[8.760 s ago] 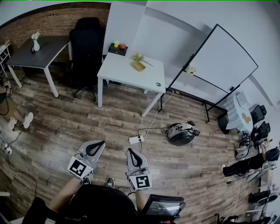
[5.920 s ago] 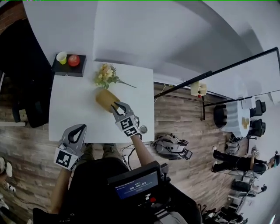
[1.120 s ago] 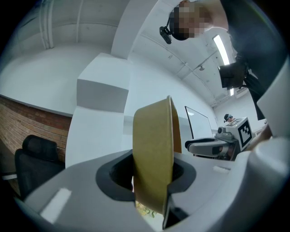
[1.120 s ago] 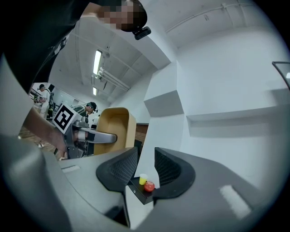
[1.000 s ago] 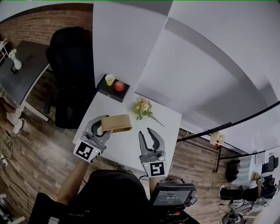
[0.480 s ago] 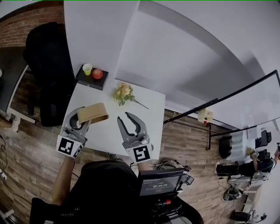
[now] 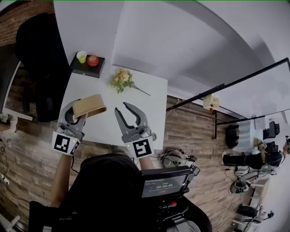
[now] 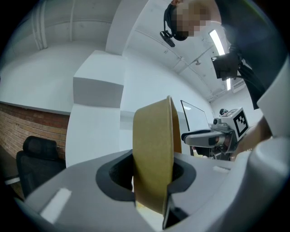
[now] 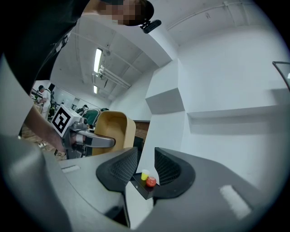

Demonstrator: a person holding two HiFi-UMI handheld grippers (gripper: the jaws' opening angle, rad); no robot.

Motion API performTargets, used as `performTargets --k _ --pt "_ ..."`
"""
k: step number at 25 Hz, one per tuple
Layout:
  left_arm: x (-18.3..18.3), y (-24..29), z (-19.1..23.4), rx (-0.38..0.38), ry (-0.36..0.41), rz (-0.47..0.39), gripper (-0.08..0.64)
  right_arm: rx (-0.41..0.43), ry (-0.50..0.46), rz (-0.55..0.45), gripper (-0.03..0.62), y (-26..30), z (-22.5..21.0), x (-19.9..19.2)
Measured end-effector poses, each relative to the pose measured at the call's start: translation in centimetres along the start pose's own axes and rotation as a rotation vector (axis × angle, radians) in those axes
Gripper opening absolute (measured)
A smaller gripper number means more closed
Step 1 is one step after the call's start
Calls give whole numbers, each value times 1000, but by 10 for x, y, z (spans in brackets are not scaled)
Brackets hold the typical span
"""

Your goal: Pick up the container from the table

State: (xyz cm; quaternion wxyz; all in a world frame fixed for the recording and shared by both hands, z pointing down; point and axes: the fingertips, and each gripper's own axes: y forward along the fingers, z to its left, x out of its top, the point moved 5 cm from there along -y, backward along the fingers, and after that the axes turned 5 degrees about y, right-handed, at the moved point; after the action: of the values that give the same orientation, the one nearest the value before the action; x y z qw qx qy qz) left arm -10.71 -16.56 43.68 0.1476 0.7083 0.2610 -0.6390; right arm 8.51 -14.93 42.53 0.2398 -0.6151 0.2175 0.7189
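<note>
Head view, left hand-held gripper clamping container

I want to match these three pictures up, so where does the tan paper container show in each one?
Head view: left of centre, the tan paper container sits in the left hand-held gripper.
Left gripper view: dead centre, seen edge-on, clamped between the jaws.
Right gripper view: left of centre, its open side facing the camera.
Shared landmark: the brick wall.
</note>
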Motion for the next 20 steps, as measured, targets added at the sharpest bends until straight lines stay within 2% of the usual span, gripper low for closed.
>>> performTargets --k 6,20 --pt "-18 -6 -8 66 12 27 127 8 17 3 132 -7 3 -13" --pt "-41 -11 -6 62 -9 75 127 40 38 79 129 -1 11 -43"
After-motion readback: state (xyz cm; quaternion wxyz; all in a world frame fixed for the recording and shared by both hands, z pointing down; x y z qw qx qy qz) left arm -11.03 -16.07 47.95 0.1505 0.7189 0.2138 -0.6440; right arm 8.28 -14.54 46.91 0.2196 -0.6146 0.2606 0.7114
